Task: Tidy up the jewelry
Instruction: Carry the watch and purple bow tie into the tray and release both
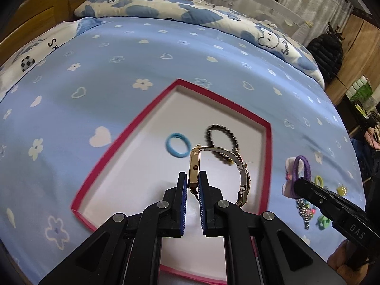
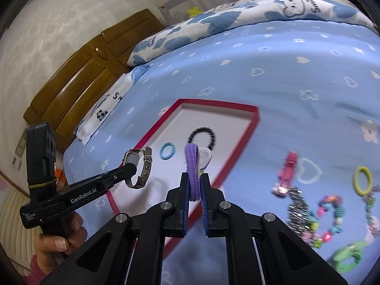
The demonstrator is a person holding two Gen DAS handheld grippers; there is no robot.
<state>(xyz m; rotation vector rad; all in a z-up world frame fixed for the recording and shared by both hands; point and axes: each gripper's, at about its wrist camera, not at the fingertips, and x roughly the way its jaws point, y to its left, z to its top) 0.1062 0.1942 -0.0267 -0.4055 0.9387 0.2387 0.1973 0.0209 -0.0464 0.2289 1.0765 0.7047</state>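
Observation:
A red-rimmed white tray lies on the blue bed sheet; it also shows in the right wrist view. In it lie a blue hair ring and a dark bead bracelet. My left gripper is shut on a gold watch and holds it above the tray. My right gripper is shut on a purple hair tie with a white bow, just right of the tray.
Loose on the sheet right of the tray lie a pink clip, a yellow hair ring, colourful bead bracelets, a metal chain and a green piece. A patterned duvet and wooden headboard lie beyond.

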